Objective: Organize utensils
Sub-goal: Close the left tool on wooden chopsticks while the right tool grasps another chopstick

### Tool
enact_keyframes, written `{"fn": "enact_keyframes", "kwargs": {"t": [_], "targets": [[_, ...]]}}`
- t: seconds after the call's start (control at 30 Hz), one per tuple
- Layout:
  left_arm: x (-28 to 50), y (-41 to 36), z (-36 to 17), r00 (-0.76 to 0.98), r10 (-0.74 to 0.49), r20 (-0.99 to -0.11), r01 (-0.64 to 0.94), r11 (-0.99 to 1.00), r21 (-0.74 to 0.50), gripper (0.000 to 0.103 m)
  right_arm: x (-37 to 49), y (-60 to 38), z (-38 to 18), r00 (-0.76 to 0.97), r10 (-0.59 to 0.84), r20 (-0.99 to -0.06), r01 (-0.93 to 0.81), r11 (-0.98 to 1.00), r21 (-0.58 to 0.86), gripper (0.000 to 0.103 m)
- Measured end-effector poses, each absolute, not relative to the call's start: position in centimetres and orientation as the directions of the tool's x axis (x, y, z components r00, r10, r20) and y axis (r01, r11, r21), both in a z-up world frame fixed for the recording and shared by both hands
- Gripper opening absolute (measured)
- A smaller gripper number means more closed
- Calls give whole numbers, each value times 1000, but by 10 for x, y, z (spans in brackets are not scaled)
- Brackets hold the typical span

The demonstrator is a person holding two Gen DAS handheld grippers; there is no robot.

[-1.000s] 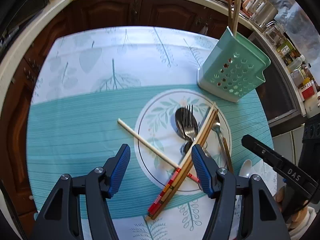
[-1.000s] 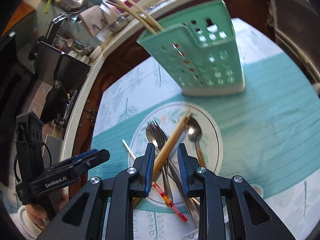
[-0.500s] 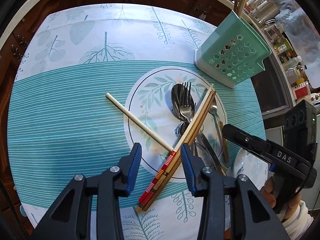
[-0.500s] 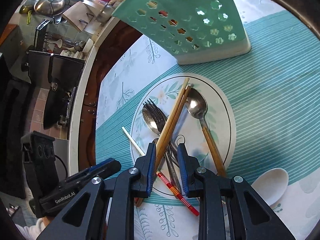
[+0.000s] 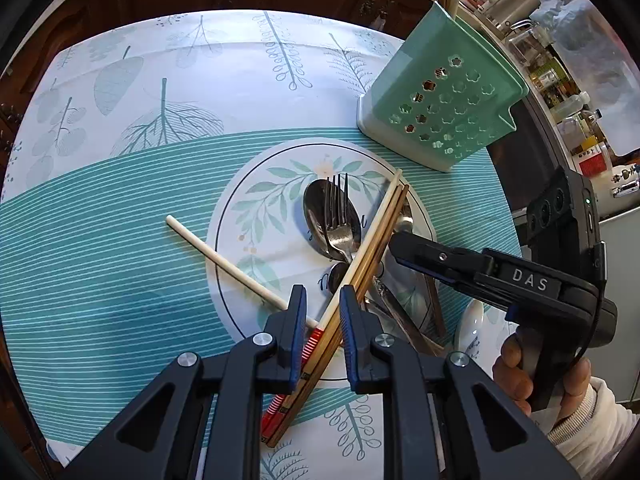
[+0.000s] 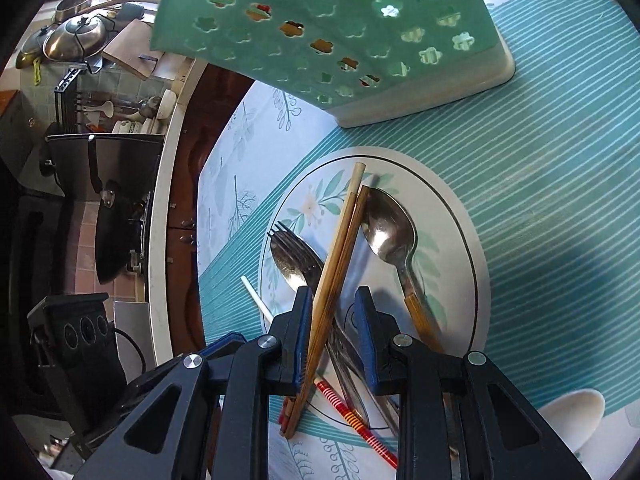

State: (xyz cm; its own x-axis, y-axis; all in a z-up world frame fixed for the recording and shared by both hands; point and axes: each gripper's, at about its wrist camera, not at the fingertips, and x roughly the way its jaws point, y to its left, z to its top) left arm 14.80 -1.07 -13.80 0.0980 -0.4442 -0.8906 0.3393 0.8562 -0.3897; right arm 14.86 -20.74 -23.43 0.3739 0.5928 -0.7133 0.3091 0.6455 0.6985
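A pair of brown wooden chopsticks (image 5: pixel 376 236) (image 6: pixel 340 248) lies slanted across a round leaf-print plate (image 5: pixel 240 220) (image 6: pixel 460 216). Beneath lie a fork on a steel spoon (image 5: pixel 336 220) (image 6: pixel 296 256), a wood-handled spoon (image 6: pixel 392 236) and a white chopstick with a red striped end (image 5: pixel 224 256). My left gripper (image 5: pixel 322 320) is narrowly open, low over the plate, its jaws either side of the chopsticks' lower part. My right gripper (image 6: pixel 332 316) is narrowly open around the same chopsticks and the metal handles; it also shows in the left wrist view (image 5: pixel 404 240).
A mint green perforated utensil holder (image 5: pixel 444 108) (image 6: pixel 340 32) with chopsticks in it stands just beyond the plate. A white ceramic spoon (image 6: pixel 572 416) (image 5: pixel 470 320) lies near the plate's near edge. Dark cabinets and a cluttered counter ring the round table.
Both grippers have come down and forward over the plate. The left jaws have narrowed from wide open and now straddle the brown chopsticks. The right gripper has closed in on the utensil pile.
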Motion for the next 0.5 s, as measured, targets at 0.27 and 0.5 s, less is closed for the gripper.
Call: {"fn": "enact_keyframes", "kwargs": {"t": [0.27, 0.5], "targets": [[152, -16, -142, 79, -443, -893, 347, 852, -392, 15, 167, -205, -251, 382, 610, -694, 327, 613, 719, 23], [154, -20, -142, 72, -446, -892, 358, 846, -394, 15, 185, -198, -258, 385, 626, -678, 332, 592, 735, 23]]}}
